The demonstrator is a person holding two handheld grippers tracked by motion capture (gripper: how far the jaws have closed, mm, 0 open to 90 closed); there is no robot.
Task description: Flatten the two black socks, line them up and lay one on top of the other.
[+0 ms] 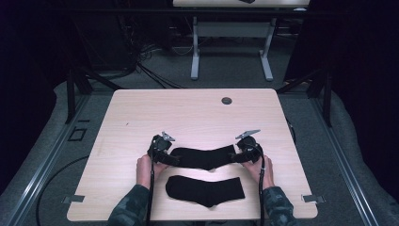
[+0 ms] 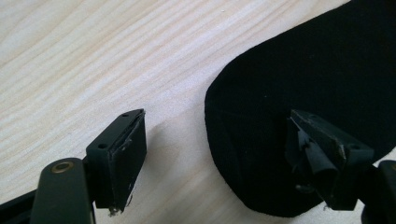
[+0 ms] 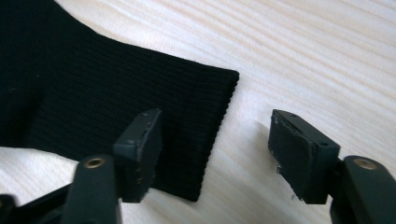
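Two black socks lie flat on the light wooden table (image 1: 197, 113). The far sock (image 1: 202, 157) stretches between both grippers; the near sock (image 1: 205, 190) lies by the table's front edge. My left gripper (image 1: 170, 157) is at the far sock's toe end (image 2: 299, 93), open, one jaw over the fabric and the other over bare wood. My right gripper (image 1: 235, 157) is at the ribbed cuff (image 3: 196, 102), open, straddling the cuff's edge with one jaw above the sock. Nothing is pinched by either gripper.
A small round grommet (image 1: 227, 100) sits near the table's far edge. Beyond the table stands another desk's white frame (image 1: 230, 47) on grey carpet. Dark rails run along both sides of the table.
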